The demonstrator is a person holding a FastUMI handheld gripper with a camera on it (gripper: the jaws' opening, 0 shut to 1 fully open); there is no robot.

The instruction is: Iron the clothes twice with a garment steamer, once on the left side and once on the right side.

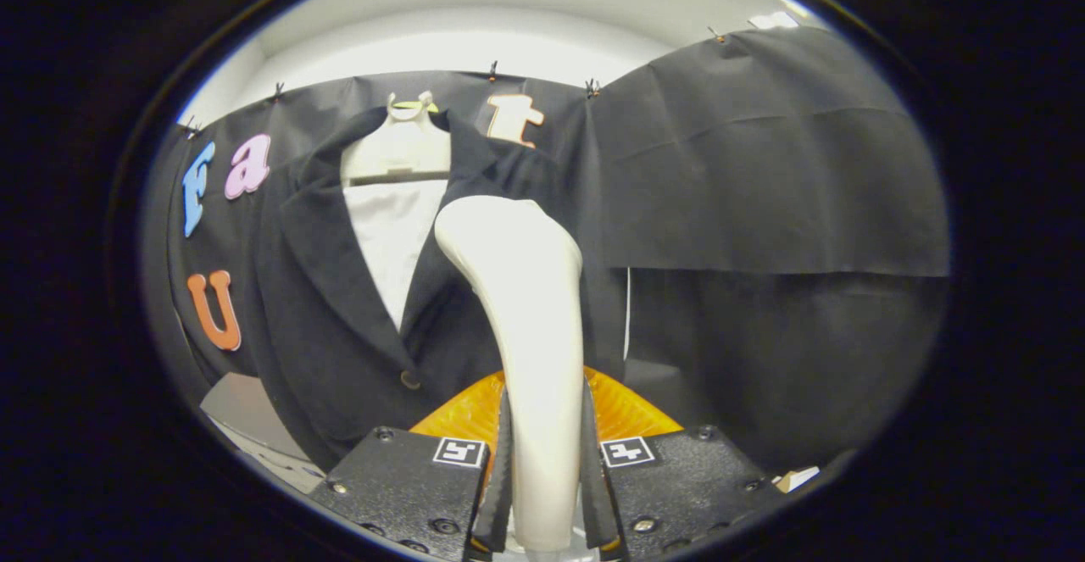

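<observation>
Black cloth (763, 164) is draped across the whole back of the booth, pinned along its upper edge by small clips (492, 69), with a pale wall (475, 41) seen above it. Against that cloth, beyond the fingers and toward their left, a dark jacket (339, 308) is hung on a pale hanger (398, 151); its lapels are spread open, and a white panel (390, 240) is shown between them. One dark button (410, 380) is seen low on the jacket's front, near the bottom of the opening.

Now to the tool: the garment steamer (525, 291) is held upright between the two fingers, its cream-coloured body rising from them and bending at the top toward the jacket. Its head is set in front of the jacket's right-hand lapel as viewed from the camera; whether it is touching the fabric cannot be told from this angle. An orange ribbed part (631, 414) is seen fanned out behind the steamer's handle, just above the fingers.

The gripper (544, 494) is closed most of the way, and the handle is clamped by it: both fingers (502, 477) are pressed flat against the handle's sides, one on each side, with no gap left. Small square markers (629, 451) are carried on the gripper's blocks.
</observation>
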